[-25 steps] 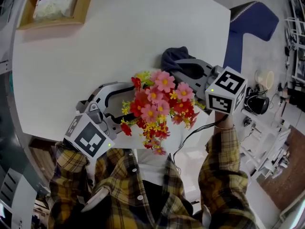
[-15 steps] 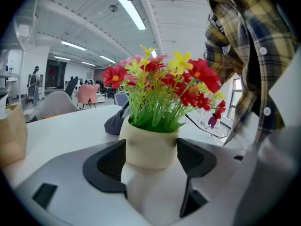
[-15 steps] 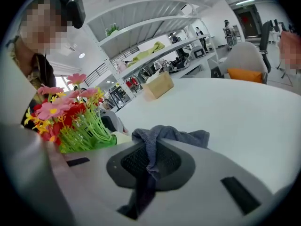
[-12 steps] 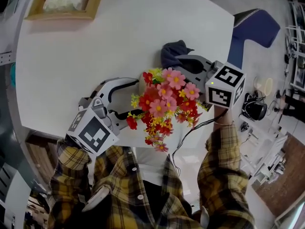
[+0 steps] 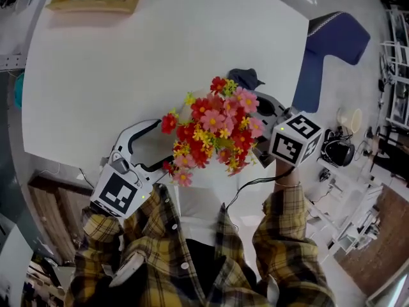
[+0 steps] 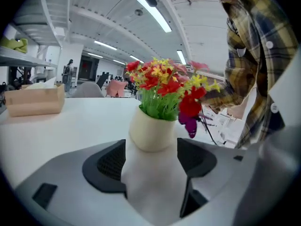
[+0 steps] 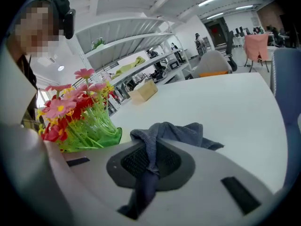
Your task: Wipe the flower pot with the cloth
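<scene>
Overhead, in the head view, a bunch of red, pink and yellow flowers [image 5: 214, 130] sits over the near edge of the white table [image 5: 160, 50] and hides the pot beneath it. The left gripper [image 5: 163, 144] reaches in under the blooms from the left. The right gripper [image 5: 259, 98] comes in from the right, with the dark blue-grey cloth [image 5: 245, 78] bunched at its tip just beyond the flowers. A wooden box [image 5: 96, 6] stands at the table's far left corner.

Next, the left gripper view shows the cream flower pot [image 6: 151, 131] upright between the two jaws, both dark pads against its sides, so this gripper clamps the pot. Its base is hidden, so whether it rests on the table cannot be told.

Lastly, the right gripper view shows the jaws closed on a fold of the cloth, the rest lying ahead on the table. The flowers stand close by on the left.
</scene>
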The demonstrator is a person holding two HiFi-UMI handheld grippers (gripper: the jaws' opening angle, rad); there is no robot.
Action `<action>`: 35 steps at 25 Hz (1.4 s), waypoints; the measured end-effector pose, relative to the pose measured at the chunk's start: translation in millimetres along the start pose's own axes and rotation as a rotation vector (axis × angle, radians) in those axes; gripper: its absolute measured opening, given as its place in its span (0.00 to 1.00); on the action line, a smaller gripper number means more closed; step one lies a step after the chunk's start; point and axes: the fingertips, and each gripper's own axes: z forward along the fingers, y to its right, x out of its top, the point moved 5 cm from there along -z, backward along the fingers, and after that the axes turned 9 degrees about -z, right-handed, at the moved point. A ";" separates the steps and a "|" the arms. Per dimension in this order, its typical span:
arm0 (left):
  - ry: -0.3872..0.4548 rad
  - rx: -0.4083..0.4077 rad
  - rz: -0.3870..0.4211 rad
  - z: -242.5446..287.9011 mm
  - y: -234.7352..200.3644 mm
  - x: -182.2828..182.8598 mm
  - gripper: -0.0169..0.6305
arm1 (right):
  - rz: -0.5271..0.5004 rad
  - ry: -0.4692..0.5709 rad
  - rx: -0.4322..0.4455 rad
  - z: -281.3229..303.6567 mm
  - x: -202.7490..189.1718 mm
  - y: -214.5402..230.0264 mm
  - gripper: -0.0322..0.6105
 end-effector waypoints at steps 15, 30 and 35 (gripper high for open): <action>0.046 0.158 -0.059 -0.3 5.3 8.5 0.55 | 0.196 0.041 0.024 -27.8 -57.2 -66.6 0.07; -0.035 0.091 0.115 5.7 -6.9 6.0 0.52 | 0.228 0.064 0.069 -15.7 -59.1 -66.5 0.07; -0.045 0.076 0.142 5.6 -7.9 3.0 0.50 | 0.185 0.050 0.070 -12.9 -50.9 -58.6 0.07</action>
